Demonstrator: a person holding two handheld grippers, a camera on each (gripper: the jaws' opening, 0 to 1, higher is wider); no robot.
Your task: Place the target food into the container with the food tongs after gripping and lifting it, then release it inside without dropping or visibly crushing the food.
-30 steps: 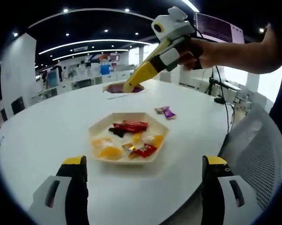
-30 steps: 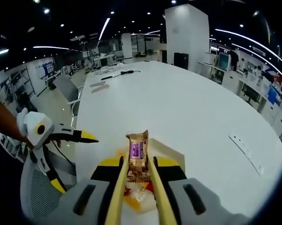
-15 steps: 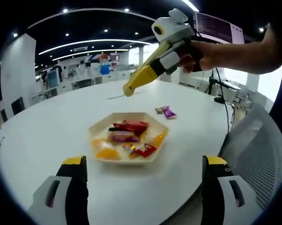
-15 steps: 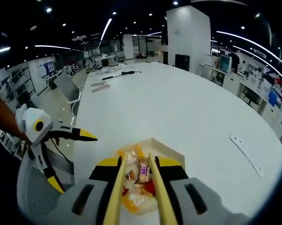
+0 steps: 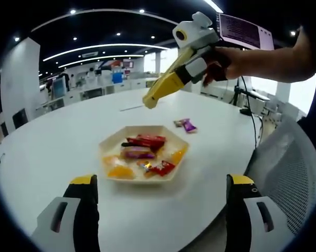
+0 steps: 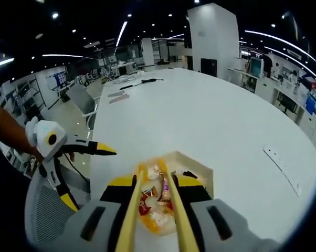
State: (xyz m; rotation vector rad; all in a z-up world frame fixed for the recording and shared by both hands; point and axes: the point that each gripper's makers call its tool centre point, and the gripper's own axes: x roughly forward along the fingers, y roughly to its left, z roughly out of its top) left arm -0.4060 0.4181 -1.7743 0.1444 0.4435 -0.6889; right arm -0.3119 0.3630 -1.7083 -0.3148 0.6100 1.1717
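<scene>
Most of the job reads as done, going by how things lie. You work at a large white bench point(image 5: 53, 142), and the hexagonal tray point(image 5: 112, 140) sits toward its near edge, in front of your left tool point(image 5: 158, 210). Inside the tray lie several wrapped pieces: a purple-wrapped candy point(image 5: 137, 153) near the middle, a dark red bar point(image 5: 146, 140) behind it, orange pieces point(image 5: 121, 171) at the near side and a small red wrapper point(image 5: 161, 168) beside them.

Your right tool point(image 5: 150, 101) carries the yellow tongs point(image 6: 154, 210) between its jaws and hangs in the air above the bench, beyond the tray's far edge in the left gripper view. In the right gripper view the tong tips stand apart over the tray point(image 6: 192, 163) with nothing pinched between them, so I judge the grip on food released; the tool itself is clenched around the tong handles. No wrapper looks crushed, as far as the small pieces let me tell.

Your left tool holds nothing, its jaws spread wide at the near edge of the bench.

One loose purple candy point(image 5: 186, 125) lies on the bare bench, just beyond the tray's far right edge. If that piece counts as a target, you have one more pick to make: grip it lightly, lift, and release it inside the tray.
</scene>
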